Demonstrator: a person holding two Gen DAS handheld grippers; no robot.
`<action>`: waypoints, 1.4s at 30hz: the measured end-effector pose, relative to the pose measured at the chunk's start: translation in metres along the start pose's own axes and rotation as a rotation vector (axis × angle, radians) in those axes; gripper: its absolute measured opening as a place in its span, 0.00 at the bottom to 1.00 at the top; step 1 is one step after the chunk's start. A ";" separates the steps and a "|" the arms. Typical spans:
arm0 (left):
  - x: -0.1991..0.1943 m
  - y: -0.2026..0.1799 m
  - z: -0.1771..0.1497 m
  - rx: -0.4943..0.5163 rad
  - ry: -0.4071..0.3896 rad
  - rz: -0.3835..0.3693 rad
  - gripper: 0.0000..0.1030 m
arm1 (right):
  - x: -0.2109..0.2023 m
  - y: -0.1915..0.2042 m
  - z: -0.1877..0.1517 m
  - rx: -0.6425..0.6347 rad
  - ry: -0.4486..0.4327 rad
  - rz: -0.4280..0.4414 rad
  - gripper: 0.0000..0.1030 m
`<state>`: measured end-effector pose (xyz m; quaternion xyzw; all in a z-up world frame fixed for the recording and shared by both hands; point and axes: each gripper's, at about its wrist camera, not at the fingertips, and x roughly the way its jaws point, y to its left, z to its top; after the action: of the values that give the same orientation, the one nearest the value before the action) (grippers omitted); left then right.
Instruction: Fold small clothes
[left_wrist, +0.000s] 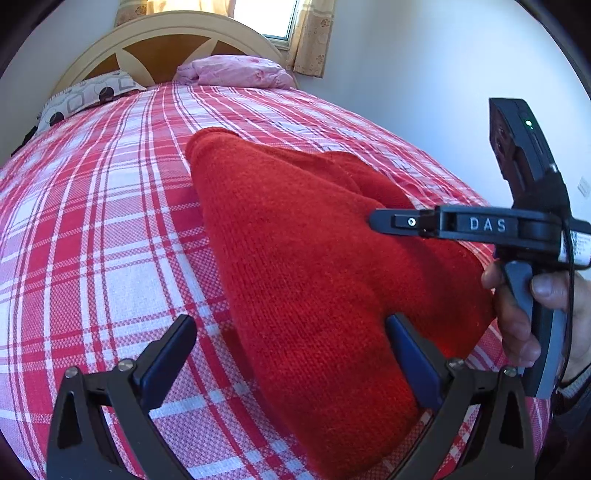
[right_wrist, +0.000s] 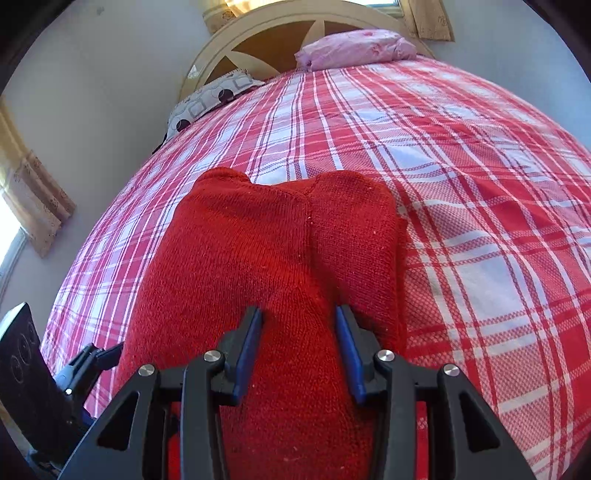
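The red knit garment (right_wrist: 280, 258) lies partly folded on the bed (right_wrist: 480, 184). Left hand-held gripper (left_wrist: 291, 332) gapes wide and empty; right hand-held gripper (right_wrist: 298, 325) stands half-open, gripping nothing. Next likely calls for pinching an edge.

The plaid bedspread (left_wrist: 92, 236) lay flat and bare to the left of the red knit garment (left_wrist: 306, 258) and beyond it toward the headboard (left_wrist: 162, 44), offering open passage. A patterned pillow (left_wrist: 85, 98) and a pink bundle (left_wrist: 240, 72) occupied the head end. On the garment's right, the right gripper (left_wrist: 373, 221) and the hand (left_wrist: 524, 306) holding it blocked approach. The left gripper (left_wrist: 291, 332), jaws wide, straddled the garment's near left edge. The wall (left_wrist: 424, 74) bounded the bed's right side.
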<state>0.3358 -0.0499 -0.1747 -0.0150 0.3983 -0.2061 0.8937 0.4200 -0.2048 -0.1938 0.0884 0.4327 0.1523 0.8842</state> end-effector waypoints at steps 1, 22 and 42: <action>-0.001 -0.002 -0.001 0.008 -0.004 0.009 1.00 | 0.000 0.001 -0.001 -0.004 -0.007 -0.004 0.41; -0.003 0.005 -0.002 -0.027 -0.011 -0.018 1.00 | 0.002 -0.046 0.040 0.127 0.077 -0.032 0.06; -0.001 0.010 -0.003 -0.057 0.008 -0.079 1.00 | -0.068 -0.020 -0.062 0.031 0.152 0.036 0.06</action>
<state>0.3367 -0.0396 -0.1786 -0.0553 0.4066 -0.2300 0.8825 0.3355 -0.2461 -0.1869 0.0981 0.4991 0.1675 0.8445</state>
